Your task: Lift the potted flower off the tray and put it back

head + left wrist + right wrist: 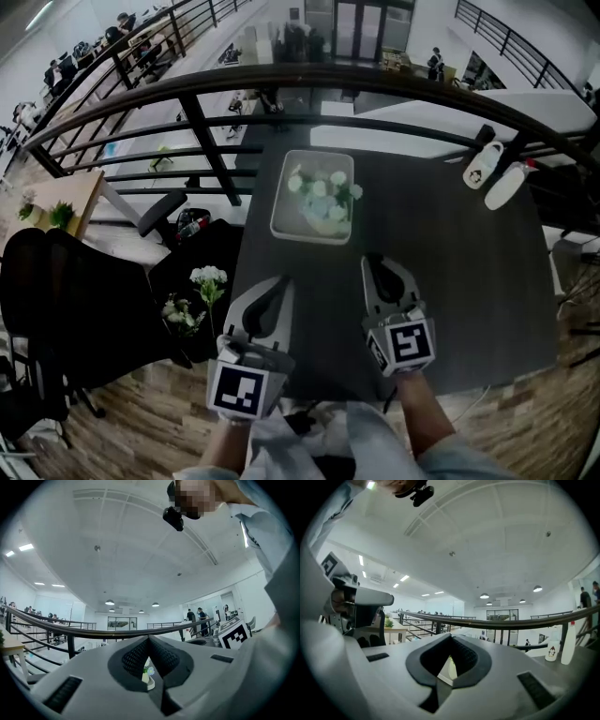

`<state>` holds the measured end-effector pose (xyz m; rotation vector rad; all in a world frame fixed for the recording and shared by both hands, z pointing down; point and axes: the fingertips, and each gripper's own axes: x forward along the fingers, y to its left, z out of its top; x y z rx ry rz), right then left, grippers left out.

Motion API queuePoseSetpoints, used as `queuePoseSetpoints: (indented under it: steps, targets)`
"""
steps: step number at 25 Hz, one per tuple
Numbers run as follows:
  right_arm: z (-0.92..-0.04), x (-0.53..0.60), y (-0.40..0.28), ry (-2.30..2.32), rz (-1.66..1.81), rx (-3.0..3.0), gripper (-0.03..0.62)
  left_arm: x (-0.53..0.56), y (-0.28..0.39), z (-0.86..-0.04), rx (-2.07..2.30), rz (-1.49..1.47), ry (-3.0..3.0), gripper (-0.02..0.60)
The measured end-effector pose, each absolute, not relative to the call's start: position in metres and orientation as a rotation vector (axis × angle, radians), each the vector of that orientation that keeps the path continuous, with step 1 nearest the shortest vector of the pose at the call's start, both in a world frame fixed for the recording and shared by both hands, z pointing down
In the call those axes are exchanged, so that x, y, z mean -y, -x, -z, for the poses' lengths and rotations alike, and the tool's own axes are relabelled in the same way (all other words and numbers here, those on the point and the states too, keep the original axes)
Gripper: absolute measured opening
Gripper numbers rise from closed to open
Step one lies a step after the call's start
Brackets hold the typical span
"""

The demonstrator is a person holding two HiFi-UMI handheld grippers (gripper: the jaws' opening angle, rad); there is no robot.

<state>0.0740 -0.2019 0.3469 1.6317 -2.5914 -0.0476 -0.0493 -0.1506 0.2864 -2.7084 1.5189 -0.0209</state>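
A potted flower [321, 195] with pale blooms stands in a white tray [281, 223] at the far middle of the dark table [469, 281]. Both grippers hover over the near part of the table, short of the tray and apart from it. My left gripper [279, 280] is shut with nothing in it, and my right gripper [372, 260] is shut and empty too. In the left gripper view the jaws [149, 639] meet at their tips, and the flower [148, 671] shows small through the gap below. In the right gripper view the jaws [451, 637] also meet, with a white piece of the tray [451, 668] behind.
Two white spray bottles [485, 164] [507, 185] lie near the table's far right corner. A dark railing [375, 82] runs behind the table. A black office chair [56, 309] and loose white flowers [208, 277] are to the left of the table.
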Motion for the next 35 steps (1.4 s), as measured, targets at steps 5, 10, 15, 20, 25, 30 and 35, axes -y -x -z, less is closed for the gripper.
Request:
queuePoseSetpoints:
  steps: [5, 10, 15, 20, 25, 30, 35]
  targets:
    - [-0.325, 0.177, -0.073, -1.657, 0.096, 2.601, 0.002, 0.138, 0.048, -0.281, -1.492, 0.012, 2.711, 0.0]
    - [-0.312, 0.152, -0.071, -1.664, 0.137, 2.601, 0.002, 0.124, 0.046, -0.275, -1.466, 0.002, 2.709, 0.0]
    - [-0.306, 0.139, -0.075, -1.668, 0.181, 2.557, 0.002, 0.117, 0.043, -0.268, -1.435, -0.013, 2.705, 0.0]
    - [-0.3, 0.131, -0.07, -1.66, 0.218, 2.547, 0.002, 0.116, 0.042, -0.264, -1.404, -0.01, 2.706, -0.002]
    - [-0.303, 0.124, -0.069, -1.658, 0.22, 2.543, 0.0, 0.112, 0.04, -0.264, -1.394, -0.032, 2.716, -0.001]
    - [-0.3, 0.118, -0.073, -1.681, 0.239, 2.531, 0.0, 0.108, 0.037, -0.263, -1.378, -0.043, 2.724, -0.001]
    - [-0.3, 0.114, -0.075, -1.693, 0.24, 2.527, 0.0, 0.106, 0.034, -0.261, -1.369, -0.059, 2.727, 0.0]
